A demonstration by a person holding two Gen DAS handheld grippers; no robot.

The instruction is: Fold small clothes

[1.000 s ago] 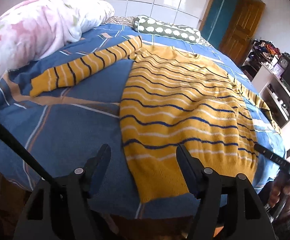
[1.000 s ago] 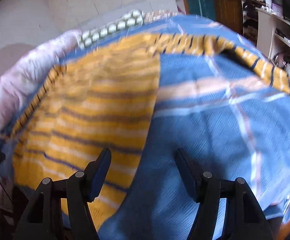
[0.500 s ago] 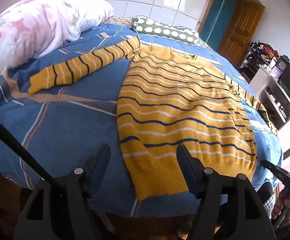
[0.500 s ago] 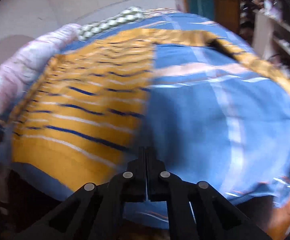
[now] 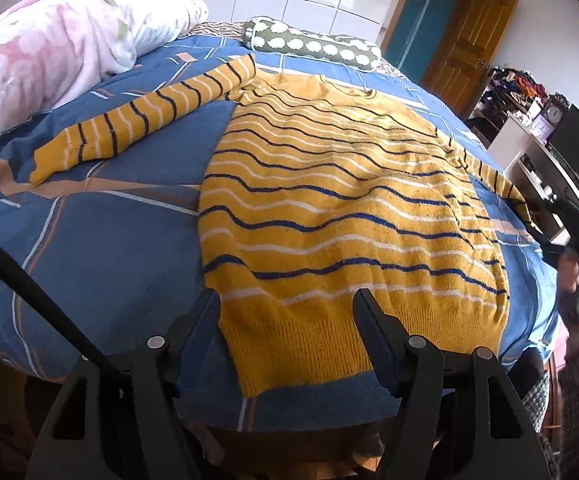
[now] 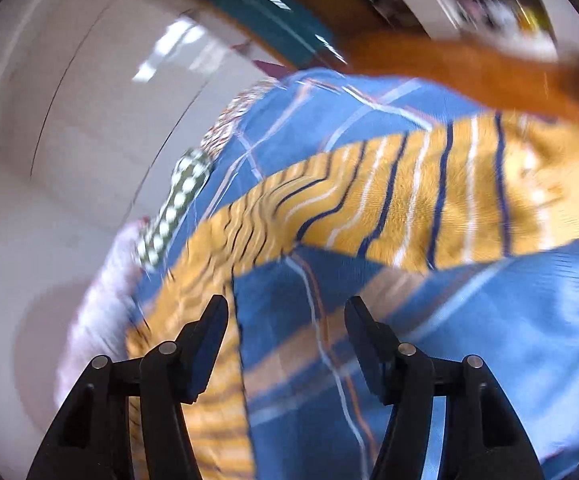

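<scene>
A yellow sweater [image 5: 349,208] with dark blue and white stripes lies flat on the blue bedsheet [image 5: 109,240], its left sleeve [image 5: 141,120] stretched out to the left. My left gripper [image 5: 285,300] hovers open over the hem's left part, with nothing between its fingers. In the tilted, blurred right wrist view, my right gripper [image 6: 285,312] has its jaws opening above the sheet, beside the sweater's edge and short of the right sleeve [image 6: 409,200]; nothing is held. A hand carries that right gripper [image 5: 569,232] at the bed's right side.
A pink floral quilt [image 5: 49,48] is heaped at the back left. A green dotted pillow [image 5: 313,44] lies at the head of the bed. A wooden door [image 5: 461,48] and a white shelf unit [image 5: 537,152] stand to the right. The bed's near edge is just below my grippers.
My right gripper shut, then opened again while it swung sideways and rolled, so its view now tilts toward the right sleeve. The left gripper has hardly moved.
</scene>
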